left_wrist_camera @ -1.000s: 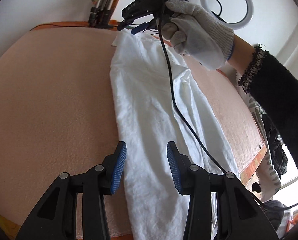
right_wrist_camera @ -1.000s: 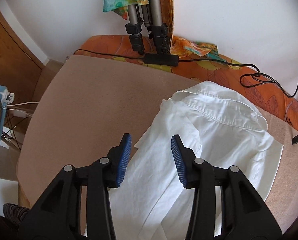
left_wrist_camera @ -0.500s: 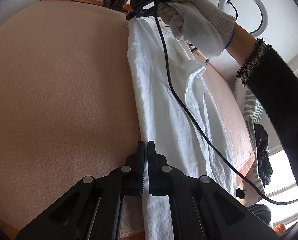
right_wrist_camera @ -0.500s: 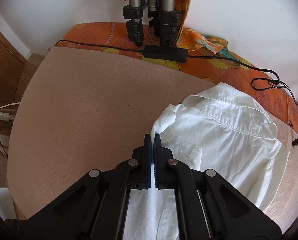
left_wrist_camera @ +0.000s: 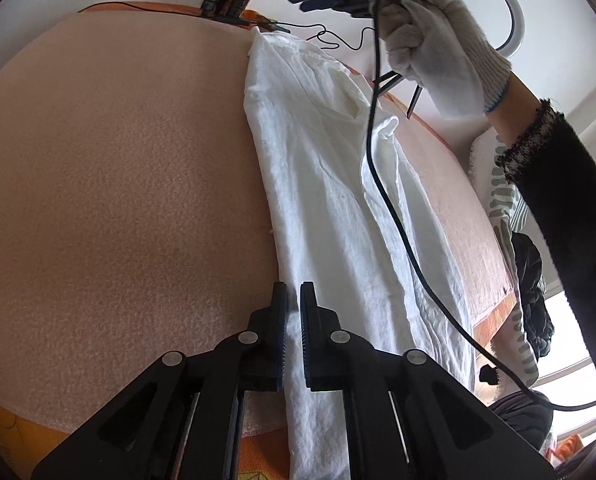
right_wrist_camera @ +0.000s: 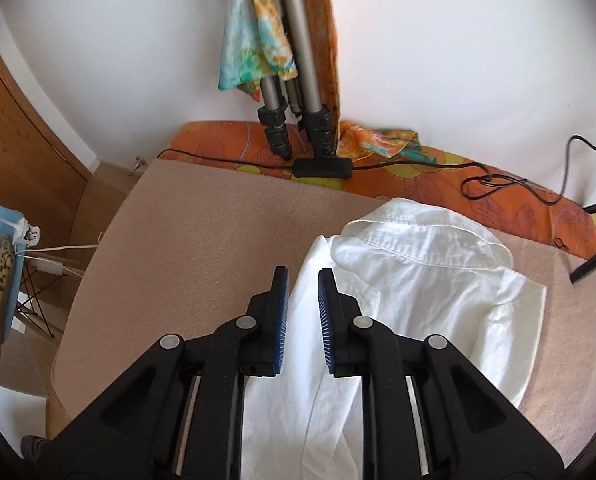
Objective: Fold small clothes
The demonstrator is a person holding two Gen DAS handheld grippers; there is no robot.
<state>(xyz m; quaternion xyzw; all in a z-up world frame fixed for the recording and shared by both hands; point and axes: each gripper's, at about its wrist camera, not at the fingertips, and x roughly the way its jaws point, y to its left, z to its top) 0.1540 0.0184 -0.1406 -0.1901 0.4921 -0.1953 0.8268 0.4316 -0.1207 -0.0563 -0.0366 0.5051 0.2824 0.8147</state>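
White cotton, a small collared shirt (right_wrist_camera: 426,276), lies lengthwise on the peach fleece blanket (left_wrist_camera: 118,184), one side already folded in along its length. Both tools, clamped tight on that long edge half a second ago, have just been opening. The left gripper (left_wrist_camera: 292,300) shows a narrow gap over the hem, its pads apparently no longer pinching. The right gripper (right_wrist_camera: 302,288), parted slightly wider, has lifted clear of the shoulder, cloth visible below but not held. This fold looks released; the other side likely comes next.
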